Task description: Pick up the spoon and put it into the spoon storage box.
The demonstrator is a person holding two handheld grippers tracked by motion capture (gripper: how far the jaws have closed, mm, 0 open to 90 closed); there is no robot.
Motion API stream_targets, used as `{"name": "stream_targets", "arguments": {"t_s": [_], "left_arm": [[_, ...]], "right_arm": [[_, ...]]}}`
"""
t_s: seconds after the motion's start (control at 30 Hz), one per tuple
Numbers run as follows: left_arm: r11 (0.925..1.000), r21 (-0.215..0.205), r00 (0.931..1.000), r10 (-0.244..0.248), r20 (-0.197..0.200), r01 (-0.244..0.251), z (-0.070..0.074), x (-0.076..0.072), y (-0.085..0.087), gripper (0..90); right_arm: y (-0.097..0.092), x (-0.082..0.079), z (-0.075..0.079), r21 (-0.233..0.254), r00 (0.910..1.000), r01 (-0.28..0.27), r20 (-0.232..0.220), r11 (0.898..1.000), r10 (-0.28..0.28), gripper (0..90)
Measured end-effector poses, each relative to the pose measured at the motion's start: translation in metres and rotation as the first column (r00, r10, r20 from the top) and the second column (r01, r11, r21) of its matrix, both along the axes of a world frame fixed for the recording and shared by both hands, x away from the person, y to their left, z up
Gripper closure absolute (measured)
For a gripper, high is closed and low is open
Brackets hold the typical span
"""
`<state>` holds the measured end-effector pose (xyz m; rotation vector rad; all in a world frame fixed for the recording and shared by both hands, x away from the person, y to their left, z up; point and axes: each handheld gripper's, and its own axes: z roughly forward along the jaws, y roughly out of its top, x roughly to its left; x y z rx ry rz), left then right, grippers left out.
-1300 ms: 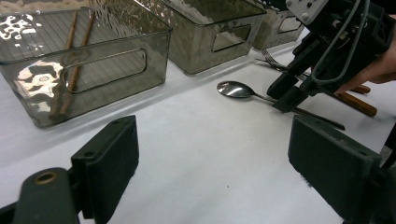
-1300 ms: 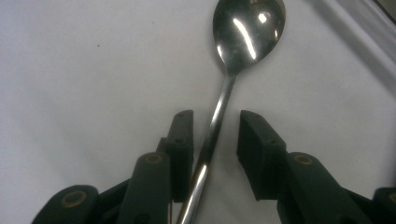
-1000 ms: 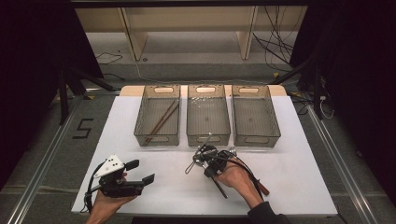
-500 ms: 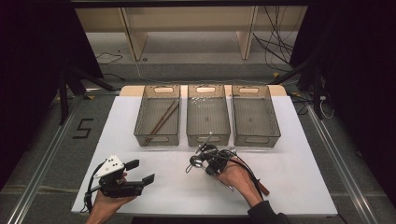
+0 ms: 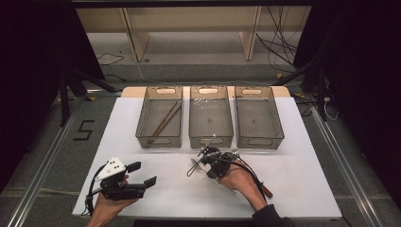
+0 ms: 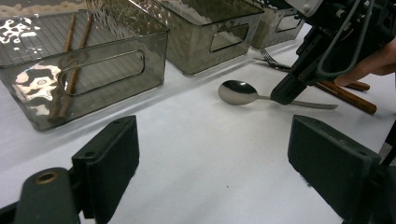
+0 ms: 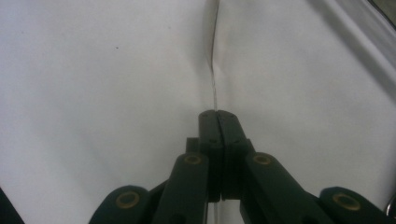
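At the left of the bench (image 5: pixel 142 198), the left gripper (image 5: pixel 142 174) is held low by the person's left hand (image 5: pixel 111 208), released, with its two black jaws set wide apart and nothing between them. In the left gripper view the white surface is seen through that gap.

Behind it, three clear bins are lined up side by side across the far half of the bench. In the left bin (image 5: pixel 142 135) a pair of brown chopsticks (image 5: pixel 163 122) is laid slantwise along the ribbed floor. The middle bin (image 5: pixel 210 139) and the right bin (image 5: pixel 279 137) are placed next to it, just apart from each other.

In front of the middle bin a metal spoon (image 6: pixel 240 92) is laid flat on the bench, its bowl turned toward the left gripper. Its thin handle is grasped by the right gripper (image 6: pixel 284 94), whose jaws have just been closing and are now clenched on it; in the right gripper view the pads are seen pressed together with the handle's edge running out from between them. The right gripper is carried by the person's right hand (image 5: pixel 243 182), tilted down onto the bench.

Farther right, a fork (image 6: pixel 271 58) is seen near the bins, and two more chopsticks (image 6: pixel 348 95) are laid just beyond the spoon's handle, beside the right hand.
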<state>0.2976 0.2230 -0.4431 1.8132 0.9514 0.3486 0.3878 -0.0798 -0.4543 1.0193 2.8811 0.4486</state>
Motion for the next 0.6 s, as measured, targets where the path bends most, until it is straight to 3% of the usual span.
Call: {"name": "stream_targets", "arguments": {"t_s": [0.17,0.33,0.6], "left_arm": [[1.0000,-0.001,1.0000,0.002,-0.001,-0.002,0.000,0.000,0.000,16.2],[1.0000,-0.002,1.0000,0.004,0.008,-0.004,0.001,0.000,0.001,16.3],[0.9995,-0.031,0.9997,0.010,0.020,-0.010,0.001,-0.001,0.003,16.2]], "right_arm": [[-0.002,0.000,0.005,0.027,1.0000,-0.008,0.001,1.000,0.008,90.0],[-0.008,0.003,0.023,0.077,0.9994,0.003,0.036,0.997,-0.005,90.0],[-0.022,0.022,0.054,0.196,0.9915,0.053,0.107,0.979,-0.075,90.0]]}}
